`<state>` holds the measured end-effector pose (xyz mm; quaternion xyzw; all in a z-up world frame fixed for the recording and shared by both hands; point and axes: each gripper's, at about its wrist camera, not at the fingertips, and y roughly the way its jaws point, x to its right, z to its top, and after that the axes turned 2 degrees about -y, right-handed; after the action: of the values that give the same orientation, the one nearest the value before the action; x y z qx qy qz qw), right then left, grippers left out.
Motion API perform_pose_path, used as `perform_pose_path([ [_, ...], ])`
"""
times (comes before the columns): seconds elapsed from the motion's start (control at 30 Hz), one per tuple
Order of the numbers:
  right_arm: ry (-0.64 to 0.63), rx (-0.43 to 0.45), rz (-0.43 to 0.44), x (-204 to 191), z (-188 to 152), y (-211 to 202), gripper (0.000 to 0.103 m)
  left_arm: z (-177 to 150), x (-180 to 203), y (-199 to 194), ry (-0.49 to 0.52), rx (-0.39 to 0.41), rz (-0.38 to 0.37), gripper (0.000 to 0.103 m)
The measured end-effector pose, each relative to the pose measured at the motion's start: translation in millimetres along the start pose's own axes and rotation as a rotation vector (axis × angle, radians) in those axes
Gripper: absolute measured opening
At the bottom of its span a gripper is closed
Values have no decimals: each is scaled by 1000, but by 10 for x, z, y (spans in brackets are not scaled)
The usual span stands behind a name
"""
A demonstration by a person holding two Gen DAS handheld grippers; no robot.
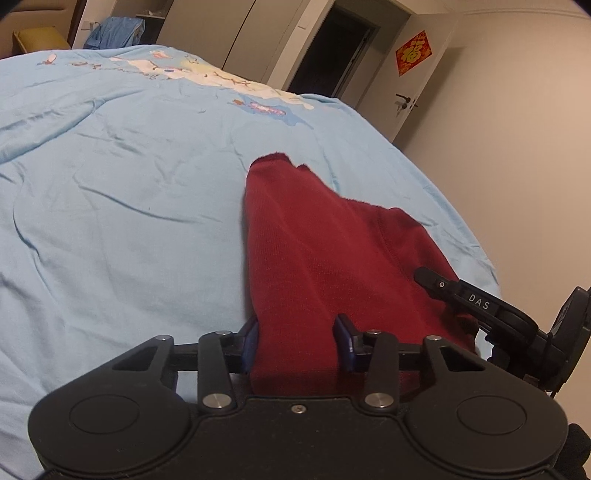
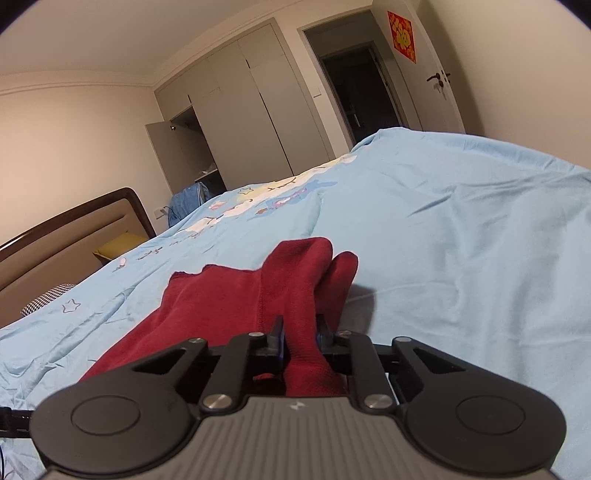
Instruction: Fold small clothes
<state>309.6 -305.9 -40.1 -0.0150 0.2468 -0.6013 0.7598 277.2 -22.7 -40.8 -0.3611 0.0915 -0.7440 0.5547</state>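
- Left wrist view: the left gripper (image 1: pixel 297 341) sits low over a bed, its two blue-padded fingers (image 1: pixel 343 341) closed against a band of the dark red garment (image 1: pixel 314 243) that runs between them.
- The cloth fills the gap between the pads, so the fingers are set fairly apart yet clamped on the fabric.
- From the grip the red garment stretches away across the light blue bedsheet (image 1: pixel 110 221), narrowing to a cuff-like end (image 1: pixel 275 158) that rests on the sheet.
- At the right edge the other tool, the right gripper (image 1: pixel 458 295), reaches in over the same red cloth; a finger marked DAS lies against the fabric.
- Beyond the bed stand pale wardrobe doors (image 1: pixel 221 33), a dark doorway (image 1: pixel 340 48) and a door with a red paper square (image 1: pixel 413 53).

- Right wrist view: the right gripper (image 2: pixel 300 334) holds a narrow fold of the red garment (image 2: pixel 229 306) between fingers drawn close together.
- The pinched strip runs forward to two rounded ends (image 2: pixel 325 258) lying on the blue sheet (image 2: pixel 461 240); they may be sleeves or legs, I cannot tell which from this low angle.
- The rest of the cloth spreads to the left of the grip, flat on the sheet.
- A wooden headboard (image 2: pixel 74 218) rises at the left, with a yellow item (image 2: pixel 118 245) beside it.
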Motion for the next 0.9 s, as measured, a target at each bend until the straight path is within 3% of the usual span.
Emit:
perform_pose_path([
  [0.2,-21,56,29,-224,186,-93,15,116,110,-147,103,66,1,38],
  [0.33,-110,101,61,-525,326,-69,15,240,122,-312,183,165,38,36],
  [0.47,-183,139,94,-870,372,109,15,360,36,-449,244,268,114,35],
  [0.6,-202,112,124,-1149,322,468,15,380,-133,-503,298,362,233,34],
  [0.63,-204,94,121,-1190,289,566,15,367,-192,-478,303,362,268,33],
  [0.73,-187,27,85,-1212,139,824,15,323,-404,-359,293,291,361,9],
  [0.8,-149,8,56,-1119,46,865,17,270,-580,-308,246,229,354,12],
  [0.9,-94,-16,35,-937,1,827,27,170,-656,-331,223,240,341,14],
])
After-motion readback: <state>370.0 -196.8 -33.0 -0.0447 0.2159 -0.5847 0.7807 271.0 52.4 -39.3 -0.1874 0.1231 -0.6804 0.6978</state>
